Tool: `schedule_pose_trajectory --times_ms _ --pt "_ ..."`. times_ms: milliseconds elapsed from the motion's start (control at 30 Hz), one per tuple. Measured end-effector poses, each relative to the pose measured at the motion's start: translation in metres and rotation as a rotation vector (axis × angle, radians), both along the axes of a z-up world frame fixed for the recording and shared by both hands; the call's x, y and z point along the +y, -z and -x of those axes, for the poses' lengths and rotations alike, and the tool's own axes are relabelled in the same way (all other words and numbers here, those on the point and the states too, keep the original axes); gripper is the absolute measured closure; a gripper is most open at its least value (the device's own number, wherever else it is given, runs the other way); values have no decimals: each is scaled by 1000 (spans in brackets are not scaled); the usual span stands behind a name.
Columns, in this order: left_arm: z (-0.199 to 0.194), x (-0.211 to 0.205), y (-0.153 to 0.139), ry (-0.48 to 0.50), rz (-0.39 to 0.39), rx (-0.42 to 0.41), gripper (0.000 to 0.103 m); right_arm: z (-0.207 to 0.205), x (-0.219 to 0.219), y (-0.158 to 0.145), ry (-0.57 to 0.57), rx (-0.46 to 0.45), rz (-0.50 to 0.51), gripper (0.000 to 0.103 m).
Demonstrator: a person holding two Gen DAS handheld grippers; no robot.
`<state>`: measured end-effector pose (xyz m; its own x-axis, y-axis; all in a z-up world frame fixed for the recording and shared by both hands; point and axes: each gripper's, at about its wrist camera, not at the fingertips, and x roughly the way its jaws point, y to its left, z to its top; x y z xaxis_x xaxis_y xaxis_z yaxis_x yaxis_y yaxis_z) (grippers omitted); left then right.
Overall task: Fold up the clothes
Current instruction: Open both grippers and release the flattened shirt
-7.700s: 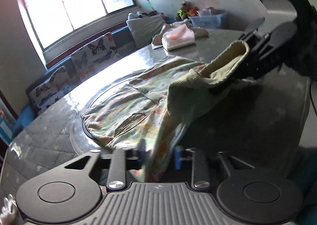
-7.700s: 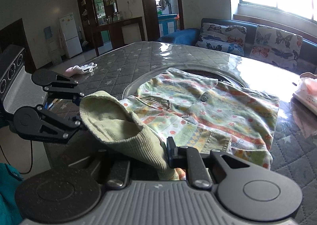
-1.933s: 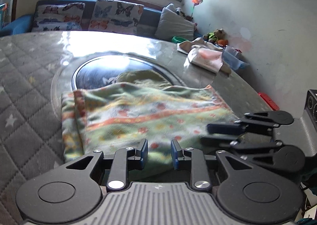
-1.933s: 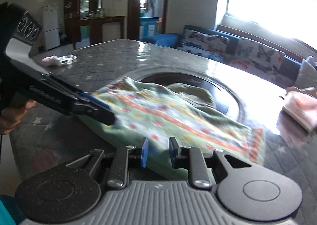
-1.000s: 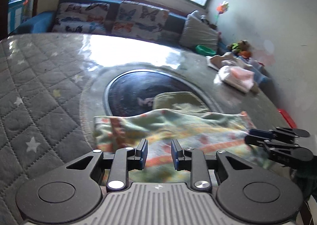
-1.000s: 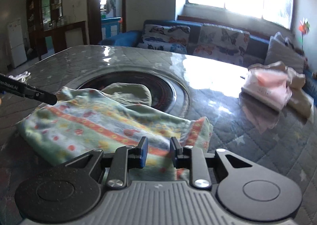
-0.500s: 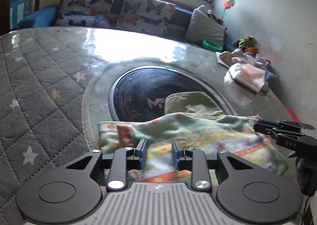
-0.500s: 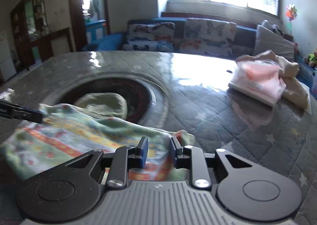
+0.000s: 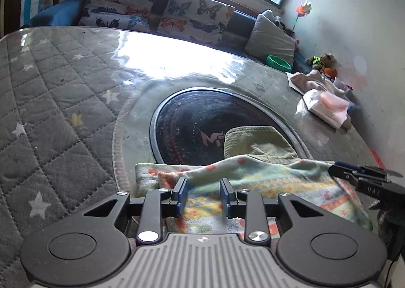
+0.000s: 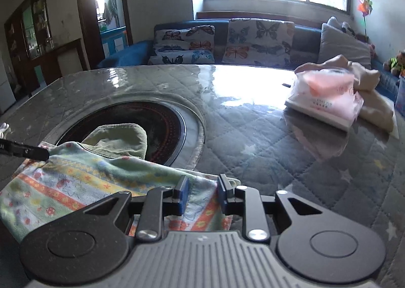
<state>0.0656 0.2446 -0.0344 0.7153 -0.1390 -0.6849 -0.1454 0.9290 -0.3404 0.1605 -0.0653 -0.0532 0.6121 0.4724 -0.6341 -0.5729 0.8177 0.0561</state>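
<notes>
Since a second ago both grippers have drawn the patterned garment [image 9: 253,179] toward the near rim of the quilted table [image 9: 50,100], so only its green sleeve [image 9: 255,143] still lies on the dark round inset [image 9: 187,123]. At the garment's near edge the left gripper [image 9: 203,195] has its jaws a little apart with cloth lying between the pads, not visibly pinched, while the right gripper [image 10: 201,193] at the other corner is opening, cloth likewise between its pads. Beyond the inset the tabletop is bare as far as the pink packet [image 10: 326,100] and beige cloth [image 10: 369,100] at its far right edge.
</notes>
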Motion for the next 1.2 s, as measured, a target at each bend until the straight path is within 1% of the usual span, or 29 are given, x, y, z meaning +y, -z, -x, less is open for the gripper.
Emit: schedule_pose_trajectory --times_ms 100,133,167,200,267,300,333,400,467,633,700,767,833,867,900,1033,1200 --pt "1 1 -5 -10 -13 -9 69 7 0 -7 -14 -23 -4 72" --pt "2 1 -6 -16 -14 -12 68 9 -1 -8 -15 -28 -5 68" --pt "3 2 -8 -22 -16 -14 66 11 -1 -10 -15 -31 -9 63" --pt "4 2 -9 -30 -21 -17 64 13 -1 -11 -16 -33 -17 60" --pt "8 2 -13 -37 -34 -25 58 17 -1 -13 -22 -36 -28 59" --pt "10 1 -15 -39 -40 -30 56 20 -1 -15 -27 -40 -31 52" --pt "12 0 -17 -42 -45 -33 53 23 0 -16 -32 -43 -33 49" --pt "17 -1 -19 -47 -51 -39 48 29 1 -17 -49 -52 -39 39" --pt "21 -3 -21 -50 -53 -43 41 36 4 -17 -65 -50 -39 30" --pt "35 -11 -24 -47 -65 -53 31 50 7 -16 -71 -53 -47 21" --pt "40 -14 -25 -45 -69 -55 27 58 7 -16 -67 -58 -49 16" --pt "45 -18 -26 -42 -77 -56 18 63 7 -17 -60 -65 -50 10" --pt "50 -23 -27 -39 -82 -60 15 69 6 -18 -51 -77 -50 6" --pt "52 -25 -27 -37 -86 -62 11 71 6 -18 -47 -83 -51 2" --pt "55 -27 -28 -37 -92 -65 9 73 6 -19 -43 -91 -51 0" --pt "61 -35 -30 -30 -102 -75 1 82 4 -21 -37 -112 -63 0" --pt "68 -43 -33 -15 -99 -86 0 89 3 -21 -43 -103 -76 0"
